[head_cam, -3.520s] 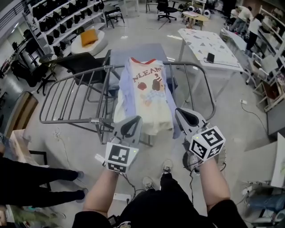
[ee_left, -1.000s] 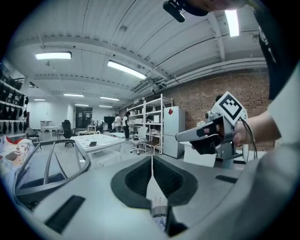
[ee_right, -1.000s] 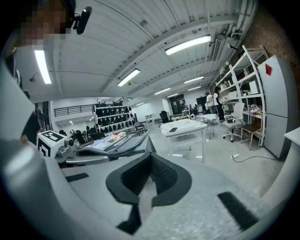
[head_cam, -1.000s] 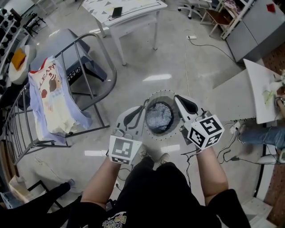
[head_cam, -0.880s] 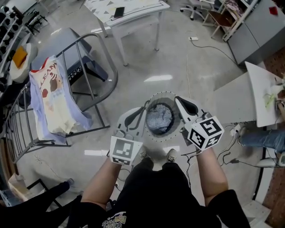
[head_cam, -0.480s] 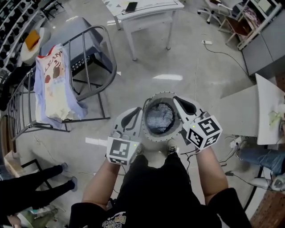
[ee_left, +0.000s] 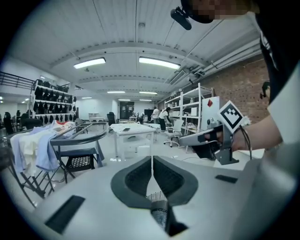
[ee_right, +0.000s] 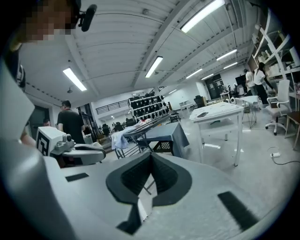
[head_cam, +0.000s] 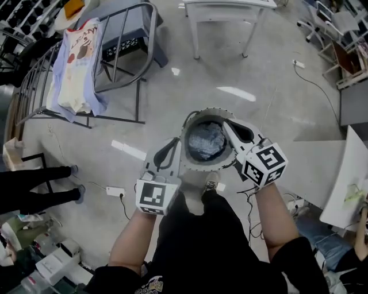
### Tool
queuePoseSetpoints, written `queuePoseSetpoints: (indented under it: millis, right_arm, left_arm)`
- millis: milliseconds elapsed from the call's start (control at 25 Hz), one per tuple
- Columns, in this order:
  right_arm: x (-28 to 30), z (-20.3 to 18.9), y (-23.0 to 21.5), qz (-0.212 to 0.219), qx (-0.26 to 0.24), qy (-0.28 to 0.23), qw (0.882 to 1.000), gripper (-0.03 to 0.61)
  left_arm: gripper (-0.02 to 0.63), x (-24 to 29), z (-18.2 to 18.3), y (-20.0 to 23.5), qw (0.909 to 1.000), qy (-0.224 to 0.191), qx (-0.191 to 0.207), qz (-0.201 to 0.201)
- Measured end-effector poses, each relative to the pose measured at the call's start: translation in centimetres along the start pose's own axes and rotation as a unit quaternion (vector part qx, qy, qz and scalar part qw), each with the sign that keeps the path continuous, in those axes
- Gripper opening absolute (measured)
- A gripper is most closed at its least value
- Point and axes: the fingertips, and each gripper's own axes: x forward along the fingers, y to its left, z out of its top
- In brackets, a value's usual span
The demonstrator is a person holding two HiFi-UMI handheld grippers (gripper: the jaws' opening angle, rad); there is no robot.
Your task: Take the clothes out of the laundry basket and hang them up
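A round white laundry basket [head_cam: 190, 163] stands on the floor just ahead of the person's feet, with a grey-blue garment [head_cam: 206, 140] crumpled inside. My left gripper [head_cam: 175, 144] hovers over the basket's left rim, jaws shut and empty. My right gripper [head_cam: 227, 124] is over the right rim, also shut and empty. In the left gripper view the jaws [ee_left: 152, 157] meet in a line, and a bit of the basket rim [ee_left: 156, 197] shows below them. The drying rack [head_cam: 123, 34] stands at the far upper left with a cream printed shirt [head_cam: 77, 60] over a light blue one.
A white table [head_cam: 227, 7] stands beyond the basket. A dark crate [head_cam: 123, 46] sits under the rack. Another person's legs [head_cam: 34, 186] are at the left. Cables and a power strip [head_cam: 115, 191] lie on the floor. A white panel [head_cam: 345, 184] leans at the right.
The head view has swung down, so the rack has slid to the upper left. Both grippers have come lower and closer to the basket rim. Both stay shut.
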Motion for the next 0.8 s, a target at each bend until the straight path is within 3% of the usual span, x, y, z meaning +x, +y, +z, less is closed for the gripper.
queuePoseSetpoints:
  millis: [280,440,560,800]
  right_arm:
    - [2.7,-3.9,-0.9,0.023,0.022,0.022,0.999,0.008]
    - [4.1,-6.0,-1.7,0.017,0.028,0.030,0.999,0.011]
    - [5.2,-8.2,-2.3,0.016,0.039,0.040,0.998,0.054]
    - [8.3,-14.0,-3.3,0.013,0.061,0.059,0.996,0.088]
  left_arm:
    - [0.012,1.2,-3.2,1.5,0.9994,0.014,-0.009,0.031]
    - [0.014,2.3,-5.0,2.0,0.9995,0.021,-0.004,0.022]
    - [0.014,3.1,-6.5,2.2,0.9987,0.047,-0.015,0.012]
    - [0.014,4.7,-10.5,2.7,0.9982,0.055,-0.021,-0.003]
